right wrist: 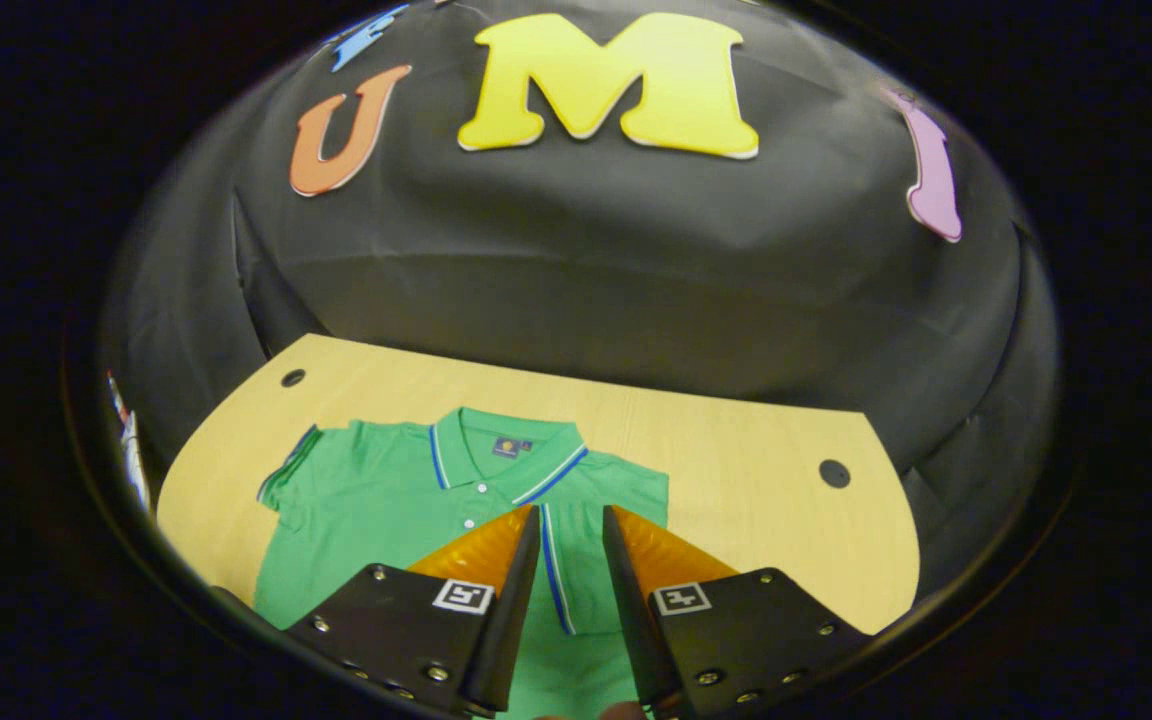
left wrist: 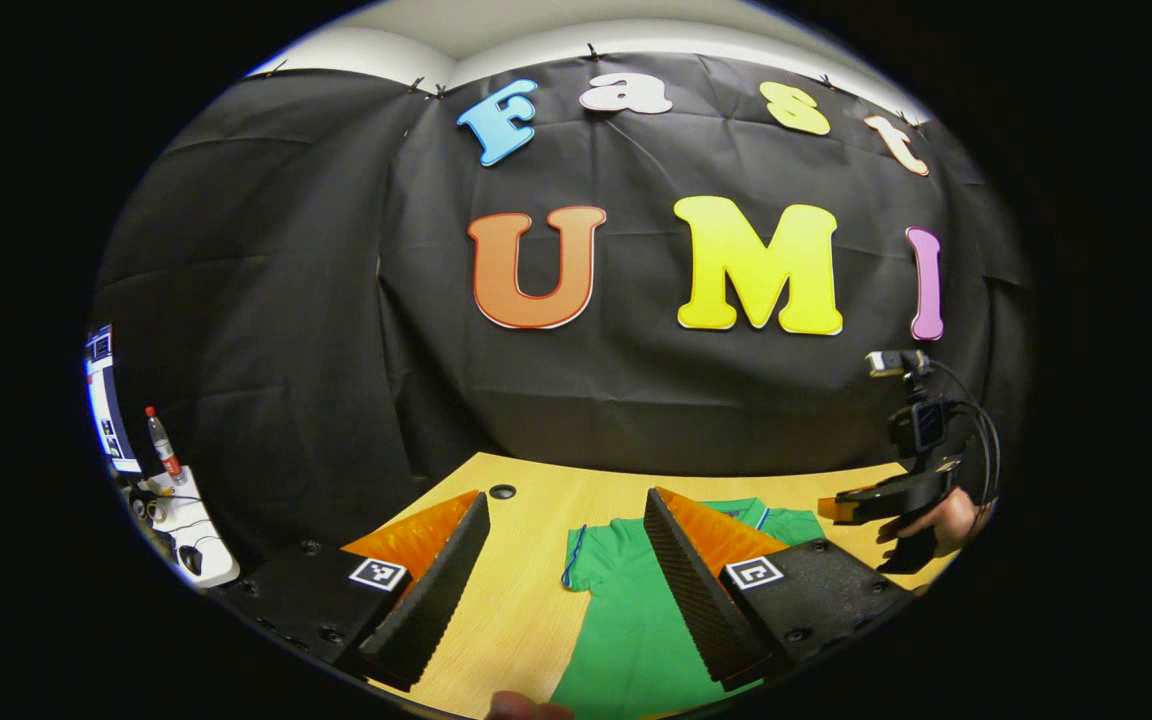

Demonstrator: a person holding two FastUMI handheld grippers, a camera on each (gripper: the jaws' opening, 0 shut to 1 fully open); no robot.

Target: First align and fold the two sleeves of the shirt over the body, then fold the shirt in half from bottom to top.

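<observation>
Right tongs (right wrist: 572, 560): spread, empty, over green cotton polo shirt (right wrist: 386, 500) | left tongs (left wrist: 566, 545): spread | collar away from you; take the nearer sleeve on the pale wooden desk (right wrist: 736, 450).

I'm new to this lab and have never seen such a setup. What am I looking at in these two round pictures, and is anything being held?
There is no robot arm here. A person holds a two-finger gripper in each hand, and a fisheye camera rides on each one, looking forward along its fingers.

In the left gripper view, the left gripper shows at the bottom with its fingers wide apart and nothing between them. Farther off, at the right edge, you see the other gripper and the hand that carries it.

In the right gripper view, the right gripper hangs over the shirt with a narrow gap between its fingers, gripping nothing.

On the wooden table lies a green polo shirt, spread flat, collar toward the black cloth wall, with blue and white trim. The sleeve at its left edge is not yet folded.
</observation>
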